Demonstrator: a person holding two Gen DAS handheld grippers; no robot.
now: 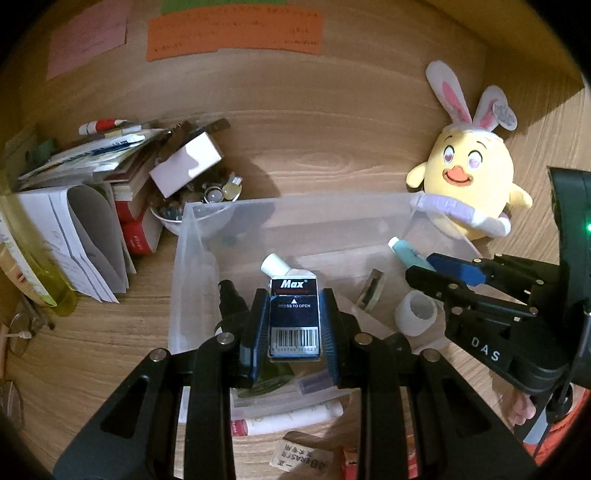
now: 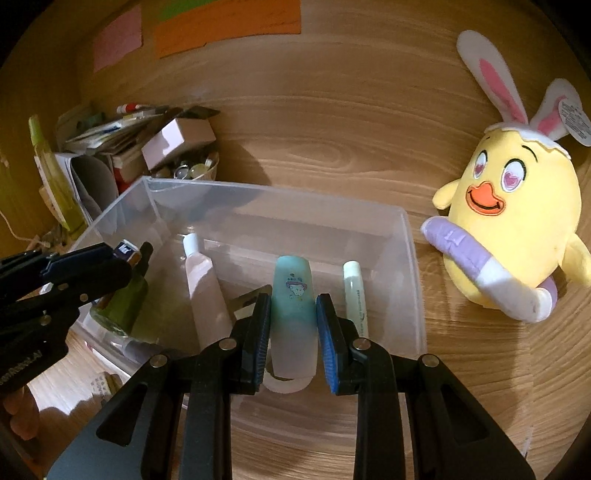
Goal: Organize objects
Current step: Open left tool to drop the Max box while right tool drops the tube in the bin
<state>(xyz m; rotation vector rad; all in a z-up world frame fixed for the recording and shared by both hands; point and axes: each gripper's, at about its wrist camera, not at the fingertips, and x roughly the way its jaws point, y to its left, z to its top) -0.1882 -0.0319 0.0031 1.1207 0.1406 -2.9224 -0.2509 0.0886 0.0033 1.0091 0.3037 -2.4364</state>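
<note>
Your left gripper [image 1: 294, 325] clamps the Max box [image 1: 293, 317] and your right gripper [image 2: 293, 332] clamps the teal tube [image 2: 293, 295], both over the clear bin [image 2: 410, 258].

A plush chick [image 2: 513, 218] with rabbit ears lay on the wooden desk [image 2: 332, 155], toward its right edge. At the far left corner stood a heap of papers [image 1: 74, 236] and books [image 1: 136, 218], a white box [image 1: 186, 162] tilted against them above a bowl [image 1: 192, 221] of small round trinkets. A yellow-green bottle [image 1: 44, 273] leaned at the left edge. Pink [image 2: 118, 37] and orange [image 2: 225, 26] notes were stuck to the back panel.
</note>
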